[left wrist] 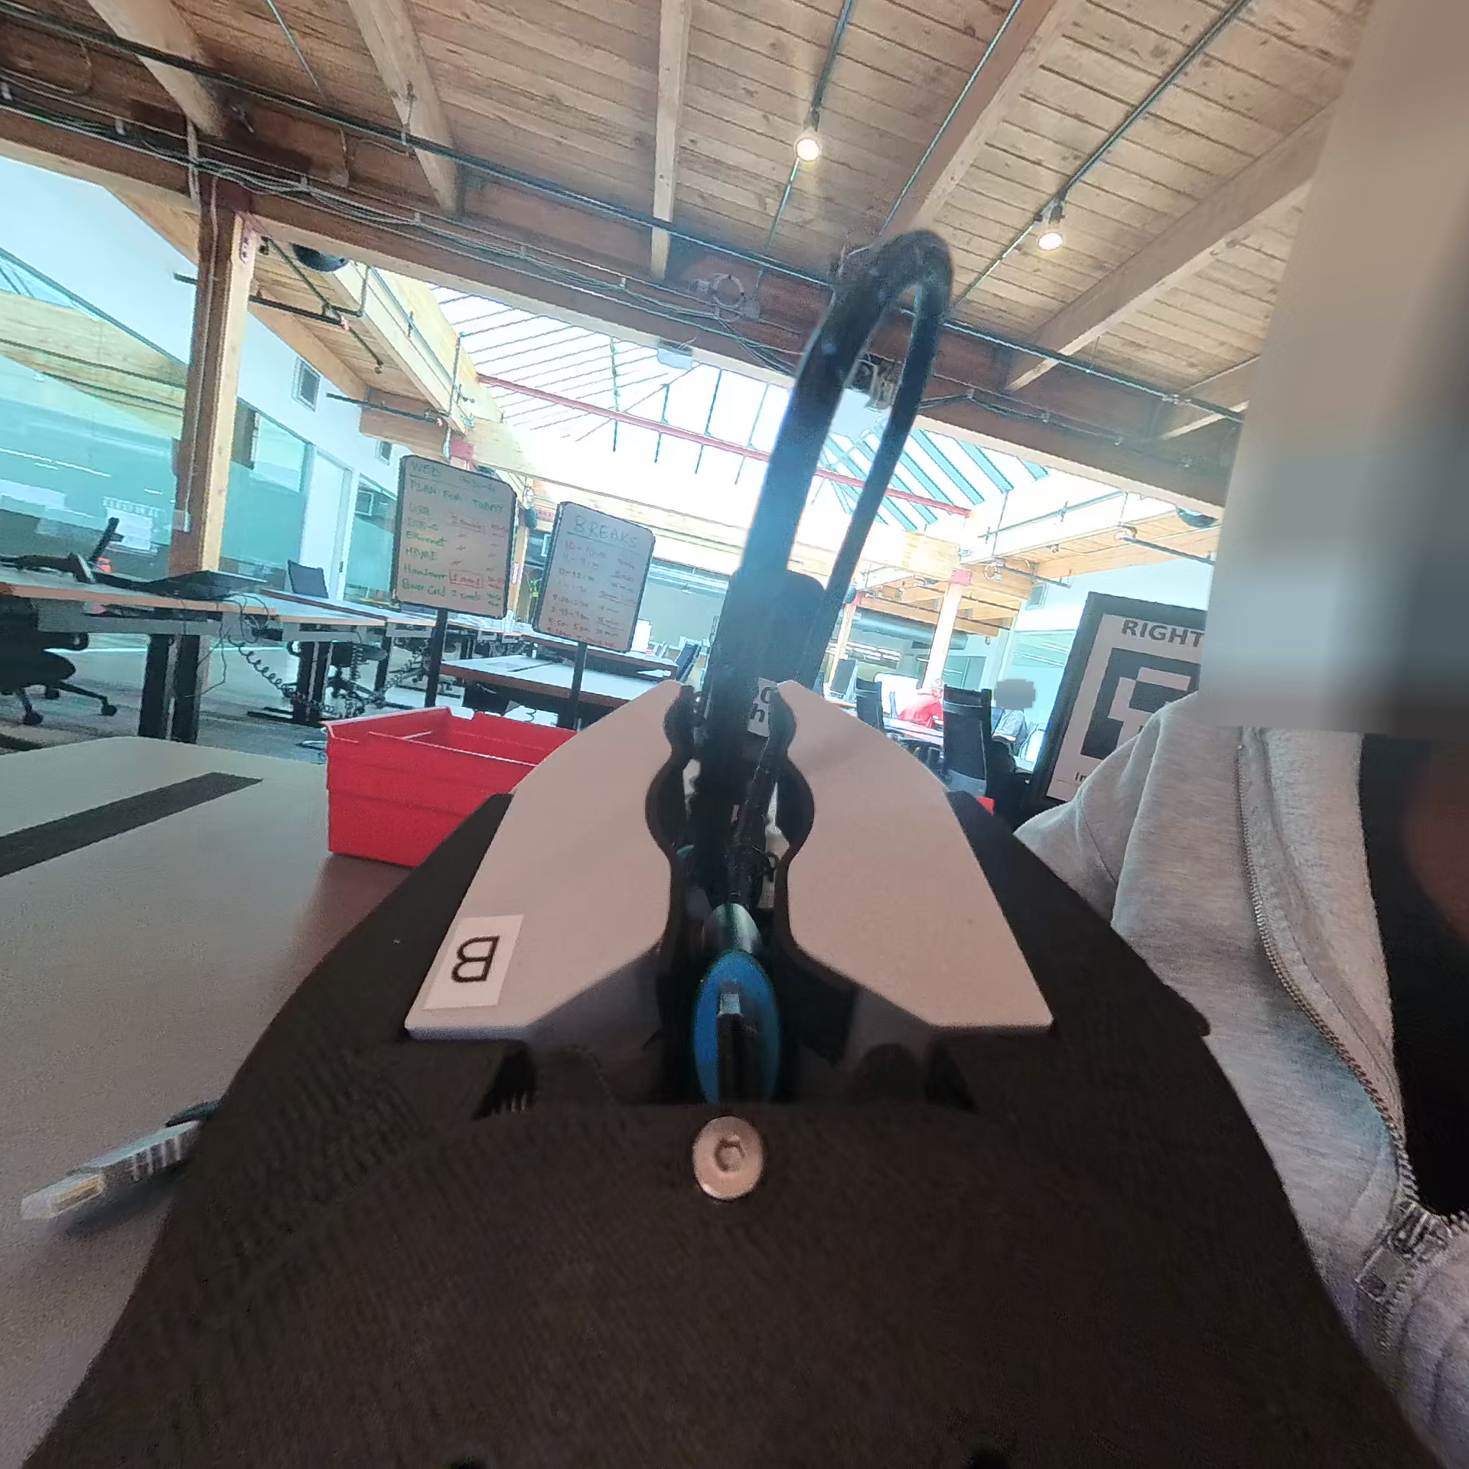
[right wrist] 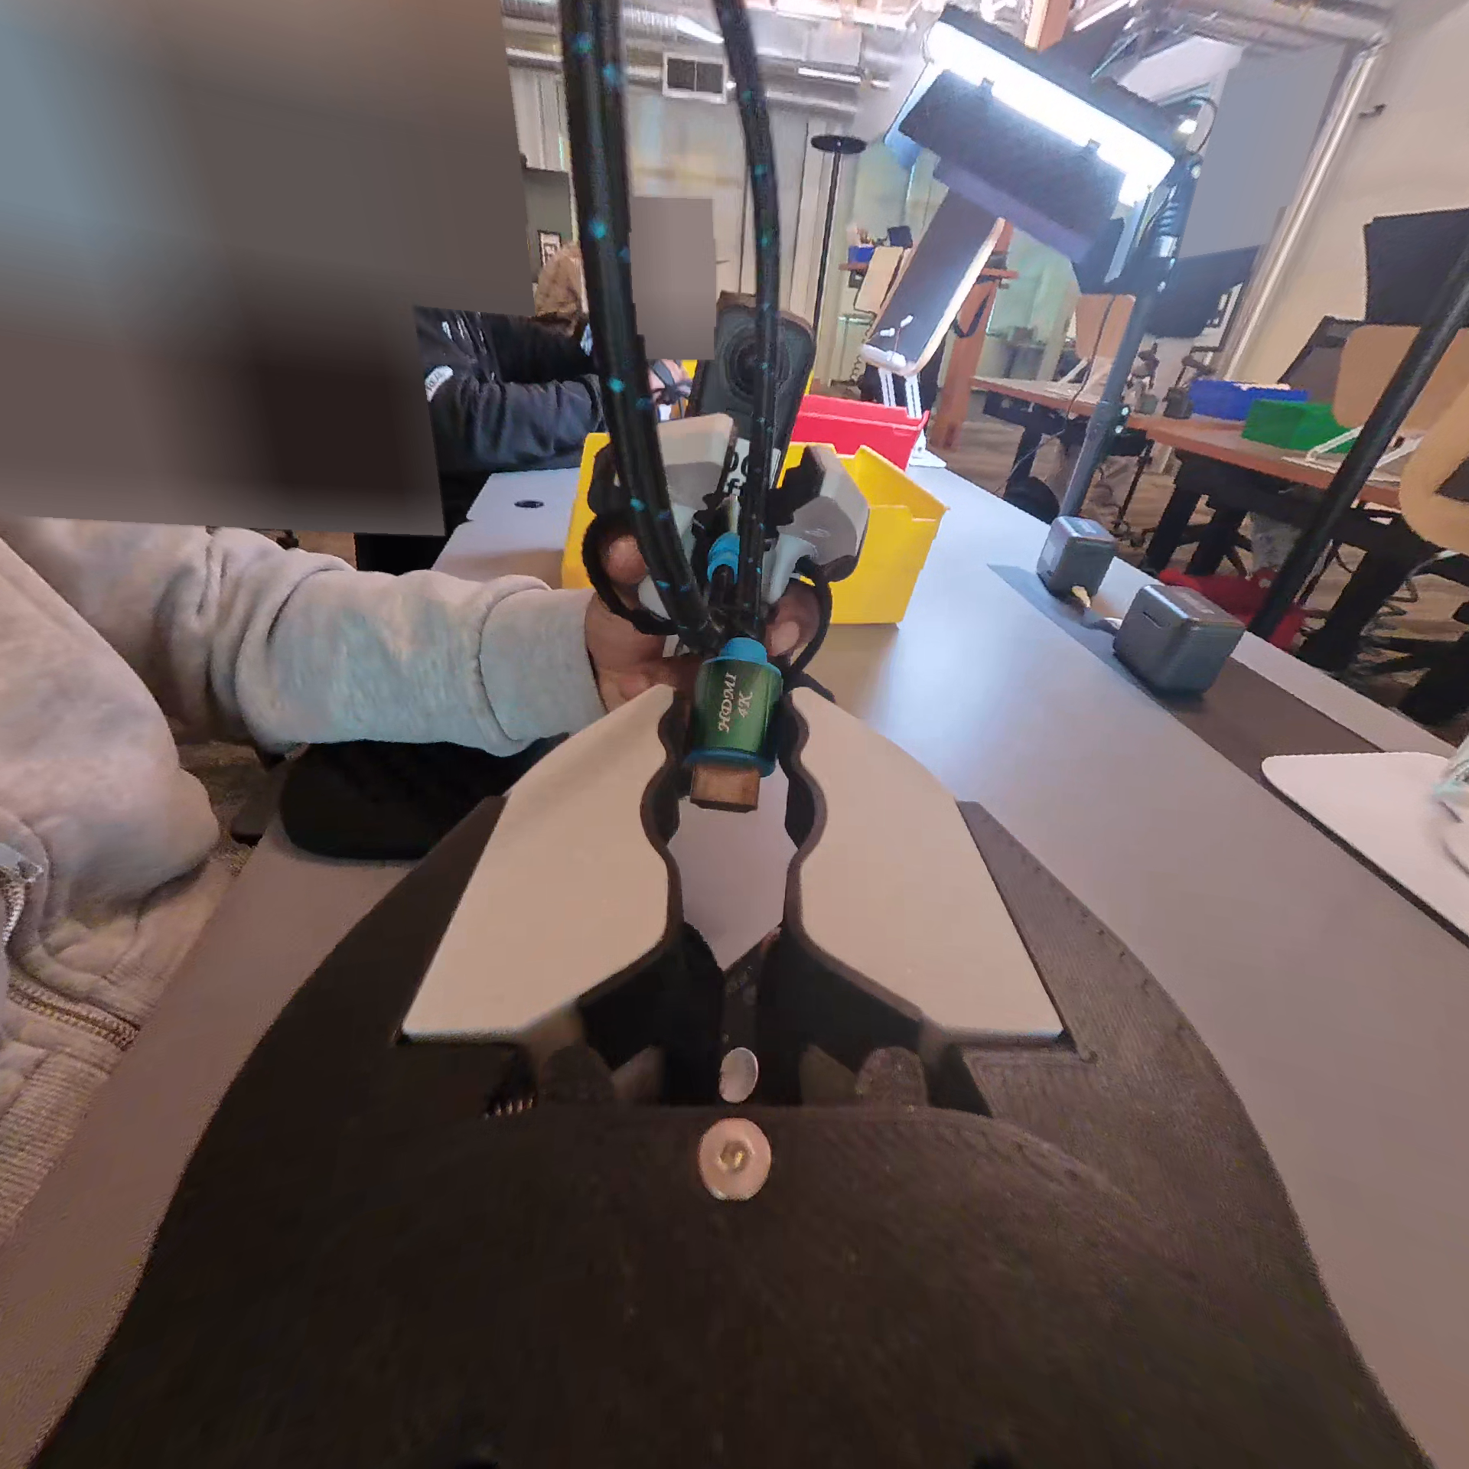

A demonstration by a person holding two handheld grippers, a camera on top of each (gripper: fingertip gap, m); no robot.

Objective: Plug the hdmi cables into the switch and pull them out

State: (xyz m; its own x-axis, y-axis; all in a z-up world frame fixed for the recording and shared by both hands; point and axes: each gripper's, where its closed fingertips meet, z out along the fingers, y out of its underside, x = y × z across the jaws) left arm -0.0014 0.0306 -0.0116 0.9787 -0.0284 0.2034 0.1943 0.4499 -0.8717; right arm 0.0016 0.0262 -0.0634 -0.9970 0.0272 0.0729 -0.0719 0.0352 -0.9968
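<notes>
My left gripper [left wrist: 731, 691] is shut on a looped black braided HDMI cable [left wrist: 835, 445] that arches upward. One blue-collared plug [left wrist: 735, 1025] sits deep between its jaws. In the right wrist view, the left gripper [right wrist: 735, 493] is held up in a hand, gripping the cable bundle [right wrist: 612, 278]. A green HDMI plug [right wrist: 727, 711] hangs from the bundle, metal end pointing toward the camera. My right gripper [right wrist: 731, 703] has its grey fingertips [right wrist: 636, 715] closed on either side of this plug. No switch shows in either view.
A yellow bin [right wrist: 898, 540] and a red bin [right wrist: 858, 421] stand behind the grippers on the grey table [right wrist: 994, 715]; the red bin shows in the left view too [left wrist: 413, 779]. Two grey cube devices [right wrist: 1176, 636] and a white pad [right wrist: 1367, 811] are at the right. A clear plug [left wrist: 103, 1176] lies at the left.
</notes>
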